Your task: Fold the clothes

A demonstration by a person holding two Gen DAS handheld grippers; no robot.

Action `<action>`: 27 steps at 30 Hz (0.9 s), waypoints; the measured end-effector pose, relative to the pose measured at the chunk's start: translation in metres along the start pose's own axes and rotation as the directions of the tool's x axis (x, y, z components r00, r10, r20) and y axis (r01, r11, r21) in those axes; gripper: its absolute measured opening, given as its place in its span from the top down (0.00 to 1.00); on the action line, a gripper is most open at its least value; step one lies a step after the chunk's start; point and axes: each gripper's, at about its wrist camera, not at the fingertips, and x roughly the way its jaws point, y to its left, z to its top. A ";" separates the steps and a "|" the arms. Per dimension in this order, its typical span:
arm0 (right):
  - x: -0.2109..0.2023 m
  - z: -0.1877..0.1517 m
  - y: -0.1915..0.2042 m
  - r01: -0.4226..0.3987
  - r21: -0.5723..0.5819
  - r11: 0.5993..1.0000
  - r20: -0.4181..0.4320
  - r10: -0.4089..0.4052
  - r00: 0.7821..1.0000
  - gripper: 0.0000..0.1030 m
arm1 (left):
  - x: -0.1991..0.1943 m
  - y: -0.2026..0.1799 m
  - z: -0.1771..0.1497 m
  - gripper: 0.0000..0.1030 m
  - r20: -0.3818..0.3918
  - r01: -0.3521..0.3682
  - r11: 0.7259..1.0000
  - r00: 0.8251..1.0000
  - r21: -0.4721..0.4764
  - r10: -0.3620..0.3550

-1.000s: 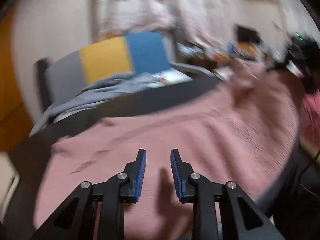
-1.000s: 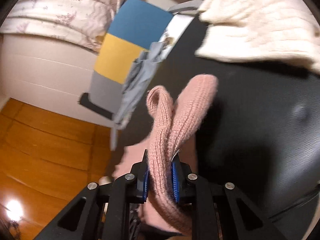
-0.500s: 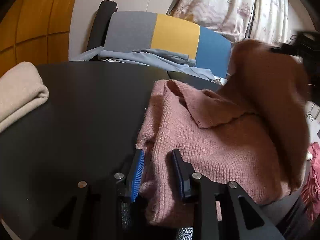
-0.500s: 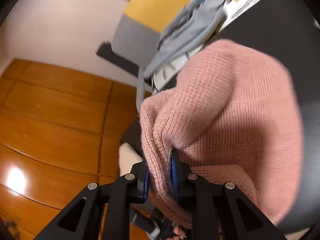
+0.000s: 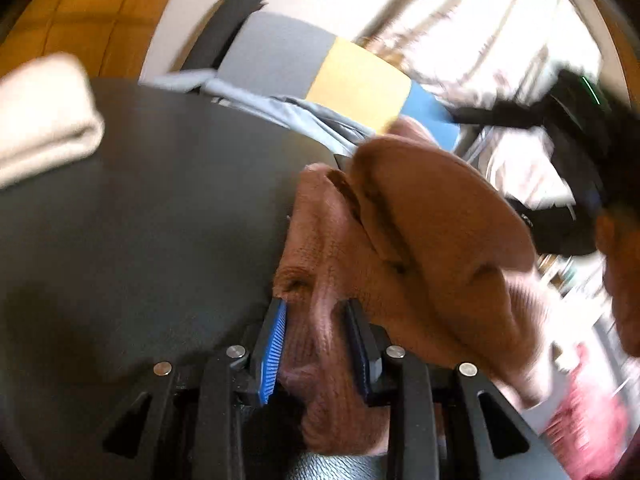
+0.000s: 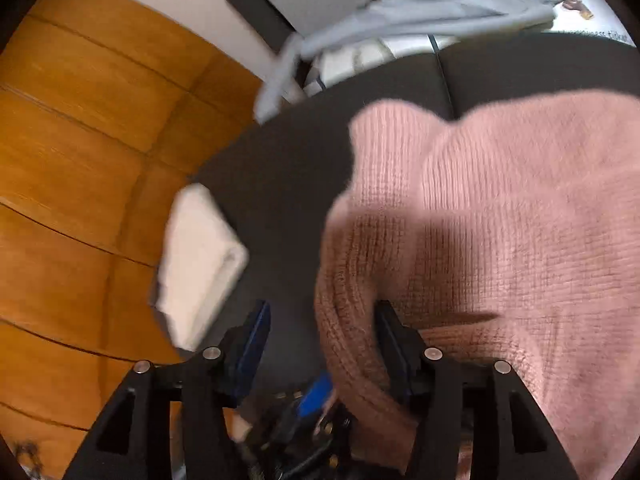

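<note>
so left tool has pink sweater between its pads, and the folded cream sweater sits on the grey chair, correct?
Not quite. The left tool does have the pink sweater between its pads, but the folded cream sweater lies on the black table, not the chair; the left wrist view shows it.

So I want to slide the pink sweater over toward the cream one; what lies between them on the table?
Only bare black table between pink sweater and cream sweater, in the right wrist view.
</note>
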 end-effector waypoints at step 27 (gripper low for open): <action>-0.064 -0.061 -0.036 0.140 -0.288 0.947 0.195 -0.085 0.977 0.59 | 0.009 0.020 0.060 0.36 -0.193 0.170 0.906 0.946 -0.387 -0.260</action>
